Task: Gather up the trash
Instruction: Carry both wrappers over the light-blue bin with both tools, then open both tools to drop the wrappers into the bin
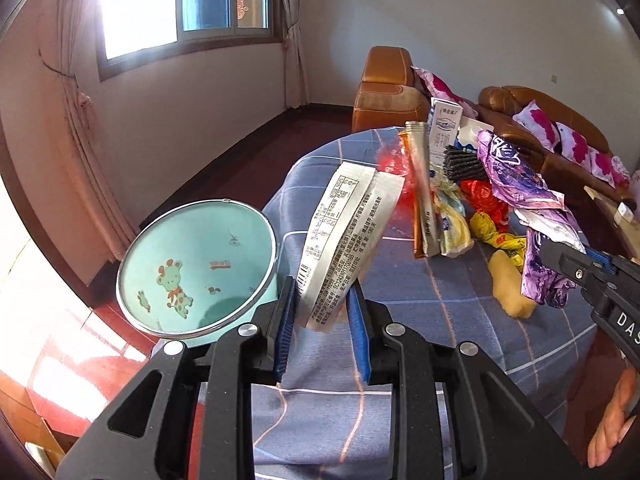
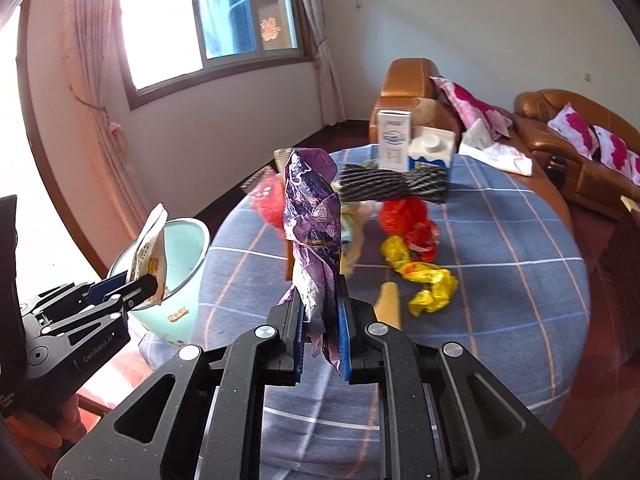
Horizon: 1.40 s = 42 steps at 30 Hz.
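Observation:
My left gripper (image 1: 322, 300) is shut on a white printed wrapper (image 1: 344, 240) and holds it up beside the mint green bin (image 1: 192, 268), just right of its rim. The bin stands at the table's left edge and also shows in the right wrist view (image 2: 180, 272), with the left gripper (image 2: 140, 284) and its wrapper (image 2: 152, 248) at its mouth. My right gripper (image 2: 320, 312) is shut on a crumpled purple wrapper (image 2: 312, 216), held above the table. It shows in the left wrist view (image 1: 560, 264) too.
On the round table with a blue checked cloth (image 2: 500, 240) lie red (image 2: 412, 220) and yellow (image 2: 424, 280) wrappers, a black ribbed piece (image 2: 392, 184), a milk carton (image 2: 432, 152) and a white box (image 2: 394, 140). Brown sofas (image 2: 580, 152) stand behind.

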Motion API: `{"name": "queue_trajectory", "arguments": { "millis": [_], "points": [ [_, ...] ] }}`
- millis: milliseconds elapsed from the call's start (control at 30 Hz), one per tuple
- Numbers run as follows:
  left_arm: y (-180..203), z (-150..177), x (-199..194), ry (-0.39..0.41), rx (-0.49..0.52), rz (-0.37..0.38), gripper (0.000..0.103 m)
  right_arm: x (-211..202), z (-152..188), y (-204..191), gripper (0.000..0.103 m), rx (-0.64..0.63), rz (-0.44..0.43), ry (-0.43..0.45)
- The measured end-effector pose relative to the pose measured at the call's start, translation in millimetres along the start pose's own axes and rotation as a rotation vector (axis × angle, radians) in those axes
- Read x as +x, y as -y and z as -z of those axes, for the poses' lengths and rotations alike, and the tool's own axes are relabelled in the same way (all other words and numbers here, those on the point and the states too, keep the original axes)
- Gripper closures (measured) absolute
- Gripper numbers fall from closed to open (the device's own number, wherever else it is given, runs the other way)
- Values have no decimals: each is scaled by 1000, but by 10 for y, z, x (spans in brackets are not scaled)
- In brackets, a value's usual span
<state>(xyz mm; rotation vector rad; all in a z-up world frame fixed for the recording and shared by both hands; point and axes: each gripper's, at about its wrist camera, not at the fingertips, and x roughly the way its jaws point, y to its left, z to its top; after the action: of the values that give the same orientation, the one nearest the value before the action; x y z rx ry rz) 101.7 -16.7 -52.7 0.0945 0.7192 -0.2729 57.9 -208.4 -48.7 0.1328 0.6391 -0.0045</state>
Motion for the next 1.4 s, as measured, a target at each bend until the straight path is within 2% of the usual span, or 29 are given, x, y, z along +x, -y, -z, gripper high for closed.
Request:
{"name": "queue_trajectory", "arguments": {
  "millis": [367, 667, 1067, 1400],
  "points": [
    [-693, 13, 63, -6, -123, -133, 77, 488, -202, -634, 89, -75, -130, -49],
    [-1196, -15, 239, -26, -214, -210, 77, 957, -276, -1105, 89, -131, -195, -96],
    [-1518, -58, 725, -97, -259, -227, 77, 1645, -299, -1473, 88, -144, -248, -220],
    [-1685, -51, 1096, -162, -266, -237, 77, 2010, -277, -1637, 88, -168, -258, -287]
  ]
}}
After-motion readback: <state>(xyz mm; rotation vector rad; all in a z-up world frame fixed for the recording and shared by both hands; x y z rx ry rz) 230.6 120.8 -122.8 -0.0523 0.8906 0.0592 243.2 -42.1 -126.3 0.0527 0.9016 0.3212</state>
